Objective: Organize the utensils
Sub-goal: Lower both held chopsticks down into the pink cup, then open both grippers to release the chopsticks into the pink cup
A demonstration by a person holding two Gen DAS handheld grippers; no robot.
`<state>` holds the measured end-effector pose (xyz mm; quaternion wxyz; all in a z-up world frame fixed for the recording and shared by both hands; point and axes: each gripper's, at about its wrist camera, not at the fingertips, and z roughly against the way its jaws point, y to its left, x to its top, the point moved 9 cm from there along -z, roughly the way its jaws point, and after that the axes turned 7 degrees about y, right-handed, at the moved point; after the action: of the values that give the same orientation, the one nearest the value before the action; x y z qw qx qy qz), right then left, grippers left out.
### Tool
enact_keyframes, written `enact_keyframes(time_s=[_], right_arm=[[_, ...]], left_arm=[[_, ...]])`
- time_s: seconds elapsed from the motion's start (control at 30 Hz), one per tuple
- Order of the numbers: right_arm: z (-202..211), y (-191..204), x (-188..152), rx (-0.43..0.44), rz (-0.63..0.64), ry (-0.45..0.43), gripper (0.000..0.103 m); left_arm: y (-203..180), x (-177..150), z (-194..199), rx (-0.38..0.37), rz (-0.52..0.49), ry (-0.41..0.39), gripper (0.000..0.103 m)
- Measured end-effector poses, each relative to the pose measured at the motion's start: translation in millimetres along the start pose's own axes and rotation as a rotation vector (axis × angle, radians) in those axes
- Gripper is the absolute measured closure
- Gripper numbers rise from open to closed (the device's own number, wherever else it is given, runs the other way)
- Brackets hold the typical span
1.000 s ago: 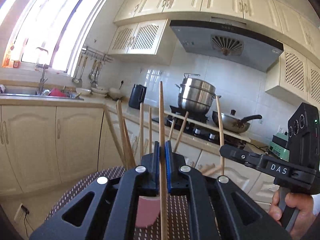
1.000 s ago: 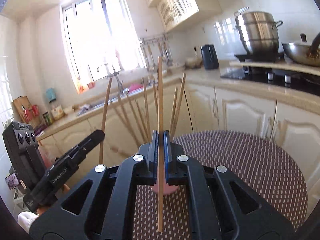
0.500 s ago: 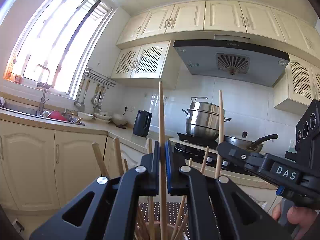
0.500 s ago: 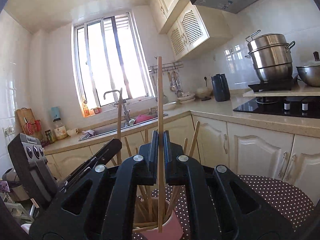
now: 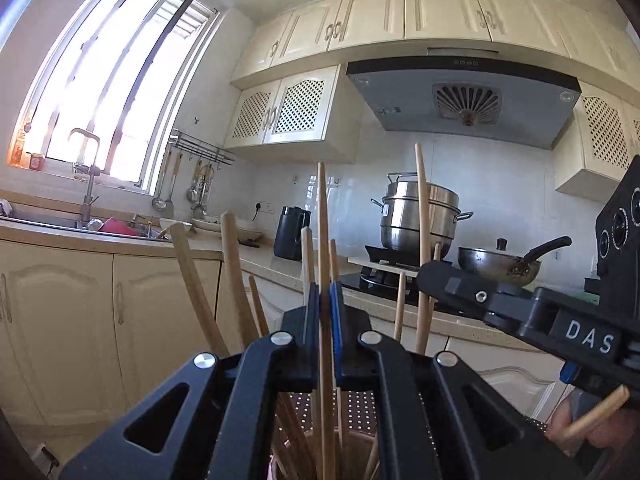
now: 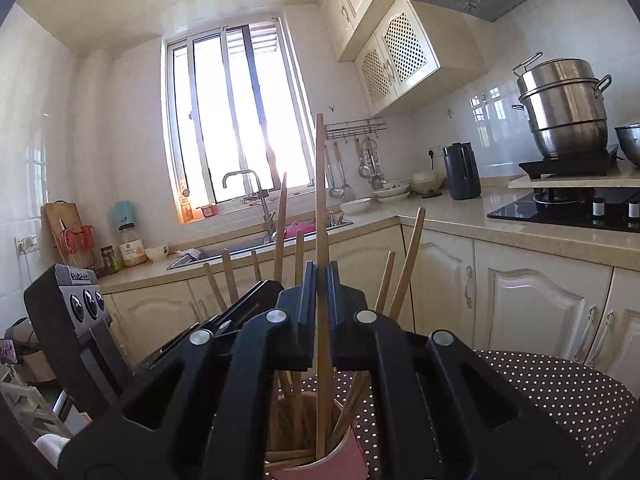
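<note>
Wooden chopsticks are crowding the pink cup (image 6: 340, 456) under both my claws. My left claw (image 5: 325, 312) is pinching one upright chopstick (image 5: 322, 216), its lower end reaching down into the cup. My right claw (image 6: 320, 280) is clamping another chopstick (image 6: 319, 184), its tip sitting inside the rim. The spotted table (image 6: 560, 384) is lying open to the right. My own frames are hiding the cup's base.

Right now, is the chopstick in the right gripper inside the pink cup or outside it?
Inside. The chopstick, clamped in the right gripper, has its lower end below the rim of the pink cup.
</note>
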<state>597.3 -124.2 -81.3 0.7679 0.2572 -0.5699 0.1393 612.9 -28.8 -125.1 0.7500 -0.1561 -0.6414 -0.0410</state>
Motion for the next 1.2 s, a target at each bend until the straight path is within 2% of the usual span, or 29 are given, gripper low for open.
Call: enact_keyframes(time_s=[0.23,0.5,0.6,0.63,0.7,0.77,1.0,1.07,1.13,1.2], right_arm=[[14.9,0.8,-15.1,0.013,-0.002,0.040,0.097],[21.5,-2.3,-37.8,-0.010,-0.020,0.121,0.097],[19.7,-2.5,-49.8,-0.018,-0.032,0.161,0.097],[20.2,-2.0,-52.6,-0.023,-0.034,0.166,0.097],[20.4,0.1,-56.2,-0.021,-0.037,0.180,0.097],[21.4,2.3,-56.4,-0.035,-0.030,0.188,0.097],[35.0,10.0,-54.1,-0.066,-0.043,0.192,0.096],[40.9,11.6,-51.2,-0.078,-0.043,0.185,0.089],[49.0,13.5,-46.0,-0.084,-0.050,0.168,0.077],[57.9,16.2,-40.4,-0.083,-0.059,0.153,0.075]], left_arm=[[-3.4,-21.8,12.2,0.004,-0.061,0.086,0.097],[-3.9,-41.6,26.7,0.011,-0.083,0.170,0.097],[-3.4,-47.9,29.2,0.048,-0.115,0.190,0.096],[-4.1,-49.9,29.9,0.053,-0.125,0.200,0.093],[-3.8,-53.0,33.8,0.054,-0.122,0.218,0.070],[-3.8,-52.2,40.2,0.055,-0.123,0.212,0.070],[-1.8,-42.1,61.2,0.062,-0.125,0.216,0.048],[0.7,-37.7,70.0,0.062,-0.109,0.208,0.045],[3.7,-33.7,79.1,0.060,-0.088,0.205,0.041],[6.4,-29.1,86.4,0.067,-0.077,0.207,0.037]])
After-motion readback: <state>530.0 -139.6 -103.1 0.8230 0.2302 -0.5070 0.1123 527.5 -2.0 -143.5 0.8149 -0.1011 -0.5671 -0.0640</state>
